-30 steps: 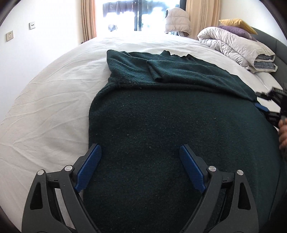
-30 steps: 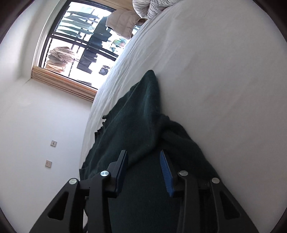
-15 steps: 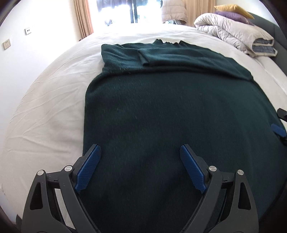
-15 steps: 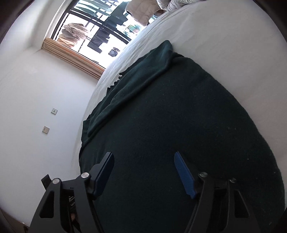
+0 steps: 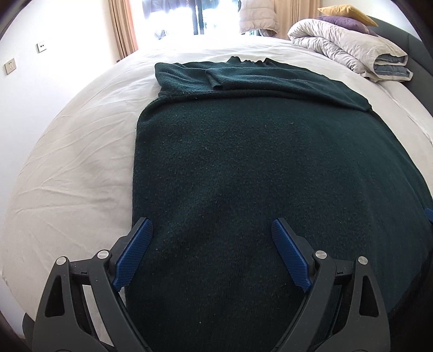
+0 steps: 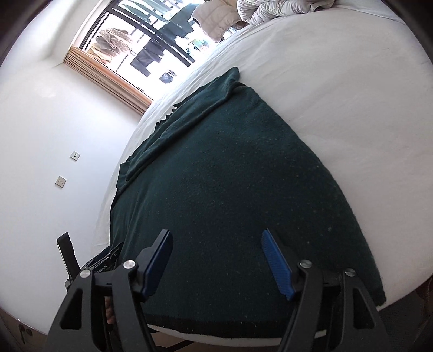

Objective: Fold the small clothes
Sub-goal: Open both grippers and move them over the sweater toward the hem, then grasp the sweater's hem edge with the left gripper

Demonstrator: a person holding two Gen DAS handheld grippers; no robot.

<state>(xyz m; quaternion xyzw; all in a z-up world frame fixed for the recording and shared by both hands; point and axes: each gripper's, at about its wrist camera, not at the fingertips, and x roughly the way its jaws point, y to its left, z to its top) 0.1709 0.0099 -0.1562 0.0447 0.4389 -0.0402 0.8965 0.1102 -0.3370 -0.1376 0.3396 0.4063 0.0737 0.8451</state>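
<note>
Sweater (image 5: pixel 270 168): dark green knit, spread flat on white bed (image 5: pixel 67 176), sleeves folded across far end. Beyond sweater, rolled duvet (image 5: pixel 349 51) with pillows (image 5: pixel 343 16), window behind. At sweater's near hem, left gripper (image 5: pixel 212 254) hovering wide, gripping nothing; right gripper (image 6: pixel 216 260) just opened to medium spread, only knit below, nothing pinched.

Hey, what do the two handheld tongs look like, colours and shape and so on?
Both the left tongs and right tongs are matte black frames with triangular cutouts and silver pivot bolts. Each finger carries a flat, textured blue pad. No cables or sleeves show.
</note>
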